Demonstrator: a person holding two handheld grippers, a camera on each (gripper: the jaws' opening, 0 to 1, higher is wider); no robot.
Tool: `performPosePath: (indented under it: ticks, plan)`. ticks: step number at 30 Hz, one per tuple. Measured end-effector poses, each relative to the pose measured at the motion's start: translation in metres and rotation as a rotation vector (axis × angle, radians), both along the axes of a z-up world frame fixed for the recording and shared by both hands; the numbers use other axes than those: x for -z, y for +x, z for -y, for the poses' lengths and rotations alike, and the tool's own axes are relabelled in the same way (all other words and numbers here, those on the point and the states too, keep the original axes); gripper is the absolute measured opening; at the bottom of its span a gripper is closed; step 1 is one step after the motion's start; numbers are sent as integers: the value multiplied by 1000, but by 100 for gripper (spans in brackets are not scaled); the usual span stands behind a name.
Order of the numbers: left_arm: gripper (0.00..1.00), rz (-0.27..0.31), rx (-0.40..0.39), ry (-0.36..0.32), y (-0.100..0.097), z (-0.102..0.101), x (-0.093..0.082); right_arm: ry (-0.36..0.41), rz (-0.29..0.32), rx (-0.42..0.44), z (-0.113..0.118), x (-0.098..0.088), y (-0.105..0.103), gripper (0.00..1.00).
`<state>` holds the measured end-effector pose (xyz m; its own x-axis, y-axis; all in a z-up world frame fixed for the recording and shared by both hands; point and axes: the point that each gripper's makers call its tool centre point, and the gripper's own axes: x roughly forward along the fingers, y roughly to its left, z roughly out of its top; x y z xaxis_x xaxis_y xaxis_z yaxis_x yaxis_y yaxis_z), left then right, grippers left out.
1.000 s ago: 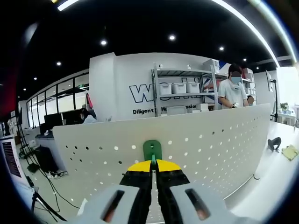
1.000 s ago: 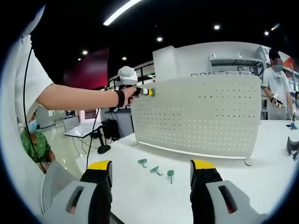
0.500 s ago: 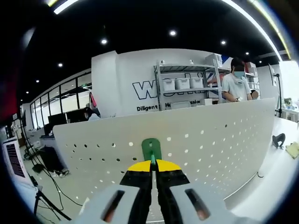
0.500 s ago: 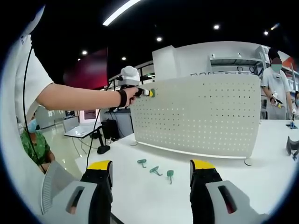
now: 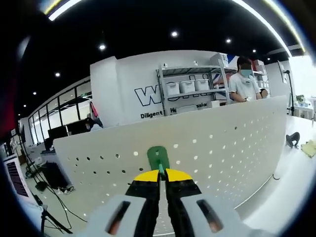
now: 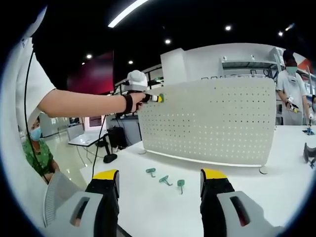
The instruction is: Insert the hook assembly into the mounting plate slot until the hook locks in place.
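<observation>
Left gripper view close against pegboard (image 5: 237,148) (upper edge), right gripper view farther back, facing it

The left gripper (image 5: 162,174) is raised on an outstretched arm (image 6: 84,103), jaws closed together, while the right gripper (image 6: 159,183) hangs low, jaws wide apart.

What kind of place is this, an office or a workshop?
Probably an open-plan lab or office showroom: a white worktable with a pegboard, storage shelves with bins, and a lettered wall.
</observation>
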<state>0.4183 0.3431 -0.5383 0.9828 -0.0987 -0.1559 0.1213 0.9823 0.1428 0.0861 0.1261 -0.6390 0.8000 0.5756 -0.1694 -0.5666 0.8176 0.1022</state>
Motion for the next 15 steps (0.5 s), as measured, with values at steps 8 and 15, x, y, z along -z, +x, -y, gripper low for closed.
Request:
performPosePath:
  ticks: [8, 15]
  plan:
    - [14, 10, 10, 4, 0, 1, -4, 3, 2, -12, -2, -1, -1, 68]
    - [16, -15, 28, -10, -6, 3, 4, 5, 6, -13, -2, -2, -2, 68]
